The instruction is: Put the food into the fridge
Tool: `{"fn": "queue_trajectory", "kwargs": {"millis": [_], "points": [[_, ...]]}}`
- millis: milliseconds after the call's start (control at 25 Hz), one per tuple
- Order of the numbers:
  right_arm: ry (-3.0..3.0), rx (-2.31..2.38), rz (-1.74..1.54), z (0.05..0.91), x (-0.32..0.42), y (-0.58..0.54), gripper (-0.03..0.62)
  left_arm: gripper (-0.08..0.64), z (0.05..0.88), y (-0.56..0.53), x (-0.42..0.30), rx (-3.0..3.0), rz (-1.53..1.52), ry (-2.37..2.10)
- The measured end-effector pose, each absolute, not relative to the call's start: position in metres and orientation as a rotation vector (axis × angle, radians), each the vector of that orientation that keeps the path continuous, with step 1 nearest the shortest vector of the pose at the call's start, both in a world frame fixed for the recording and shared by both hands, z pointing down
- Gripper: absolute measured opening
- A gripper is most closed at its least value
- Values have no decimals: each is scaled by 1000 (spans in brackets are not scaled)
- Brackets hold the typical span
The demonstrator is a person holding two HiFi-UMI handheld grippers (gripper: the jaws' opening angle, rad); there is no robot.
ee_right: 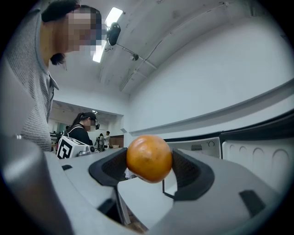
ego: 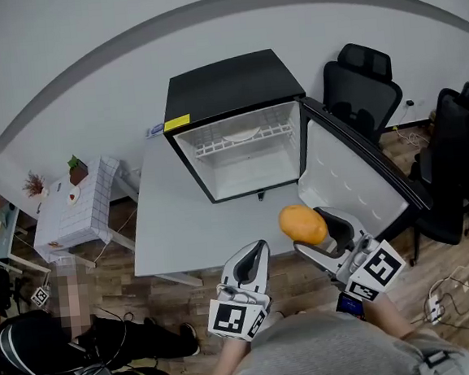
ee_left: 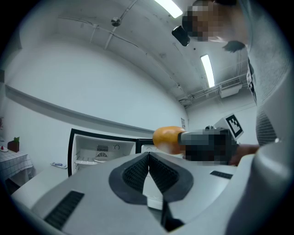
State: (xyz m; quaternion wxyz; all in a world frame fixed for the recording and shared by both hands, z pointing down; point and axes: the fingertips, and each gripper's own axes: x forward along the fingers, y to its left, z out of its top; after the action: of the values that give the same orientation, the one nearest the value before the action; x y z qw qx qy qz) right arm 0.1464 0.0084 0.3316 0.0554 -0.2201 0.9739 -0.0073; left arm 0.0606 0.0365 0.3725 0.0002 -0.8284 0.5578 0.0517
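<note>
The smooth, roundish orange fruit (ee_right: 149, 158) is pinched between the two dark ribbed pads of the right gripper (ego: 316, 234). Its jaws stand apart by the fruit's width, one pad pressing on each side of it. In the right gripper view the fruit looks almost round, narrowing a little towards its underside. In the head view it reads as a slight oval, its longer way running from upper left to lower right, and we cannot tell which end bore the stalk. The fruit is held off the surface, seen over the near right part of the flat grey table (ego: 173, 229). It sits in front of the small black fridge (ego: 234, 89) and just beside the white inner face of its door (ego: 344, 177), which is swung wide open to the right. The fridge's white cavity faces us, with a white wire shelf (ego: 243, 141) across its upper part. The left gripper (ego: 259, 252) hangs near the table's front edge, to the left of the fruit and apart from it. Its jaws are pressed together with nothing between them, pointing towards the fridge.
</note>
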Motion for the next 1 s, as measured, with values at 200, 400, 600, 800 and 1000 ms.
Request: {"fn": "queue_trajectory", "kwargs": {"millis": [200, 400, 600, 800, 1000], "points": [[2971, -618, -27, 334, 153, 2, 311, 11, 378, 36, 74, -2585, 148, 1790], [2974, -594, -40, 341, 151, -8, 311, 11, 389, 30, 76, -2585, 127, 1822], [2977, -598, -38, 342, 138, -26, 311, 11, 387, 12, 64, -2584, 136, 1813], [2957, -635, -31, 341, 114, -52, 311, 11, 389, -15, 38, -2603, 122, 1784], [2954, -667, -18, 336, 82, -80, 311, 11, 379, -46, 4, -2604, 142, 1754]]}}
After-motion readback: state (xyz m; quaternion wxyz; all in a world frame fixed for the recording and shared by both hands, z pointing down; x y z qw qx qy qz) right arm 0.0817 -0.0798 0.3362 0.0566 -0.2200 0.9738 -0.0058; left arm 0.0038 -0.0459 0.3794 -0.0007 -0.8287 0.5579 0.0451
